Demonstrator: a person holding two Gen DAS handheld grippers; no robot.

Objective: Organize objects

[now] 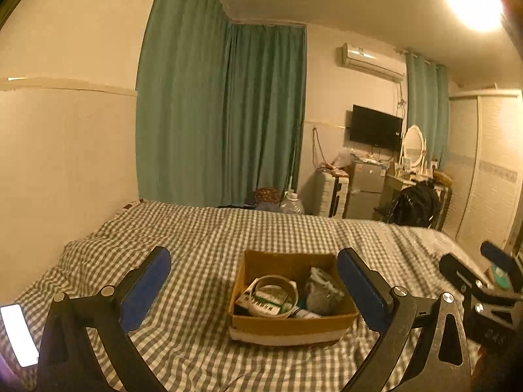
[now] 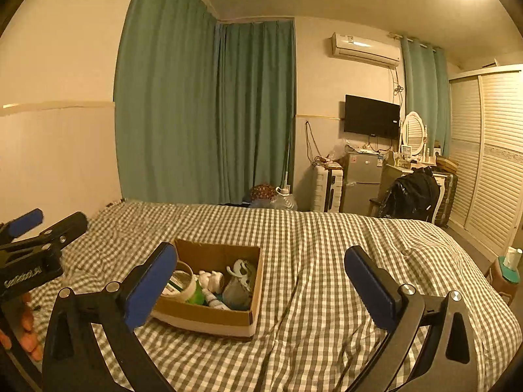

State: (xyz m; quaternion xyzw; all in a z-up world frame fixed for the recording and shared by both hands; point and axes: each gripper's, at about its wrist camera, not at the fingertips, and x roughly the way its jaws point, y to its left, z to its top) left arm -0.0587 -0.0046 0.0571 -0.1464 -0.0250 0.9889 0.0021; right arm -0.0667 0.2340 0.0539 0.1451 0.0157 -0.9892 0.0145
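A brown cardboard box (image 1: pixel 291 321) (image 2: pixel 209 318) rests on the checked bedspread (image 1: pixel 209 228) (image 2: pixel 320 261). Inside it lie a roll of tape (image 1: pixel 276 289) (image 2: pixel 183 281), a green-and-white carton (image 1: pixel 264 303), a small bottle (image 2: pixel 215 302), a grey pouch (image 1: pixel 322 300) (image 2: pixel 237 289) and white hooks (image 2: pixel 240 269). My left gripper (image 1: pixel 253 281) is open and empty, hovering in front of the box. My right gripper (image 2: pixel 261 276) is open and empty too, to the right of the box, with its left finger overlapping the box's near corner. Each gripper shows at the edge of the other's view: the right gripper (image 1: pixel 483 281) and the left gripper (image 2: pixel 36 228).
A glowing phone (image 1: pixel 18 334) lies at the bed's near left corner. A small stool with a white cup (image 2: pixel 510 269) stands by the bed's right side. Beyond the bed are teal curtains (image 1: pixel 222 114), a fridge (image 2: pixel 361 181), a wall TV (image 2: pixel 371 116), a dresser and a louvred wardrobe (image 2: pixel 487 163).
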